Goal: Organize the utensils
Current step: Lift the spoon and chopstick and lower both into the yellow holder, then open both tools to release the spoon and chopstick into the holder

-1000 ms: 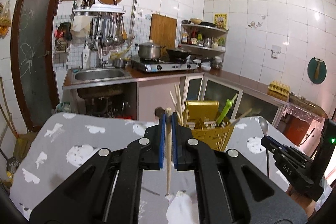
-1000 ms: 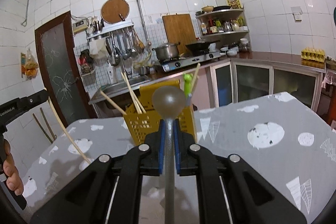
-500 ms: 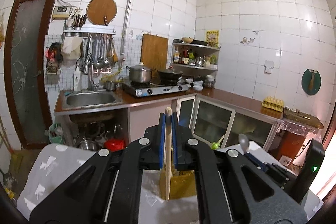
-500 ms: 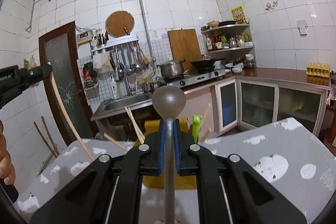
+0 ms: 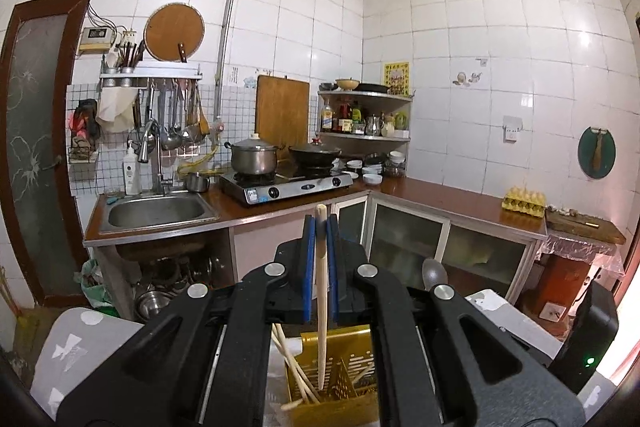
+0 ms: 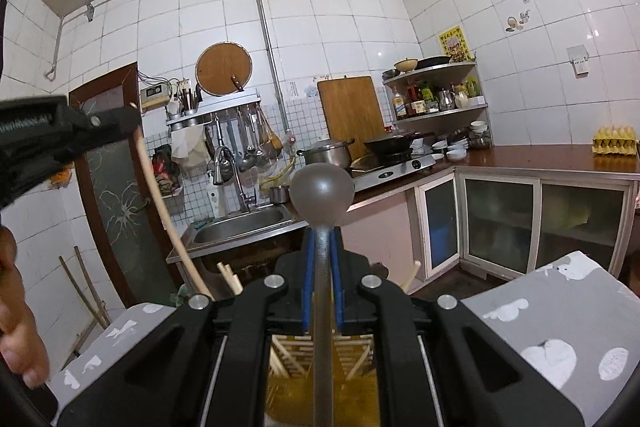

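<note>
A: Over the yellow basket [image 5: 336,379], what does the left gripper [image 5: 320,227] hold?
B: It pinches a wooden chopstick [image 5: 322,307], tip hanging inside the basket.
A: And the right gripper [image 6: 321,251]?
B: It squeezes a metal spoon [image 6: 322,193], bowl end up, above the same basket.

home kitchen: tiled walls, sink [image 5: 156,213], gas stove [image 5: 286,185] with pots, hanging ladles [image 5: 172,123]
</note>
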`<state>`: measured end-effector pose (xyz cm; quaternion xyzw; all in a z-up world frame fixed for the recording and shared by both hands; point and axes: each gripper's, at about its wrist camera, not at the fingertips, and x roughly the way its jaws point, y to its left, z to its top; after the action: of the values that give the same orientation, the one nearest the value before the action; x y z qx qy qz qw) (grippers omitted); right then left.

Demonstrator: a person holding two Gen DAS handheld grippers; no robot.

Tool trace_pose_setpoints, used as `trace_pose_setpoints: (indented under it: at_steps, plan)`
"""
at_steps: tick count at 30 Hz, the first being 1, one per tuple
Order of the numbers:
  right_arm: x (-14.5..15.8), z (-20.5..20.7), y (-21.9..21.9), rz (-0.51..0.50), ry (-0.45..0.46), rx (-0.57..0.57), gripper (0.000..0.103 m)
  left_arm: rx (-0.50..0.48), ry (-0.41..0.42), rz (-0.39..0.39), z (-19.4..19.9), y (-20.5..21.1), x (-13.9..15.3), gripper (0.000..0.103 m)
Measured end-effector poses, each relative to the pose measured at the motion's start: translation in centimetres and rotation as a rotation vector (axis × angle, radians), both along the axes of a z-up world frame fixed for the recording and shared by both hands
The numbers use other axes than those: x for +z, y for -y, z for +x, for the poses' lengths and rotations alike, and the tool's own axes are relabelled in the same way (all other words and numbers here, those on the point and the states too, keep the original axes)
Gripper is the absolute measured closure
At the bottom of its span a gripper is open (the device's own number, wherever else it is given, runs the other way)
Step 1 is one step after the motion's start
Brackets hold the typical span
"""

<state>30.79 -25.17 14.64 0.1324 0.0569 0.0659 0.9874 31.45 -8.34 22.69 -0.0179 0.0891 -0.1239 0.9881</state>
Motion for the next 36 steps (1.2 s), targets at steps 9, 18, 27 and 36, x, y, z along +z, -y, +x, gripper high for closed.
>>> trace_pose_setpoints:
  at_steps: [9,18,27,36]
  plan:
    - [-2.6,4.2,-0.9,-0.007,0.047,-0.02,0.095,0.019,-0.075,0.015,5.5,0.2,-4.9,0.099]
    - [-4.3,5.6,-2.4,-0.089,0.157,-0.106,0.095,0.026,-0.114,0.018,7.5,-0.6,-8.0,0.099]
    - [-4.3,4.5,-3.8,-0.207,0.196,-0.157,0.092,0.031,-0.128,0.046,7.3,-0.3,-9.5,0.098]
    - [-2.8,2.9,-2.8,-0.208,0.095,-0.116,0.065,0.048,-0.162,0.046,5.9,-1.7,-8.2,0.096]
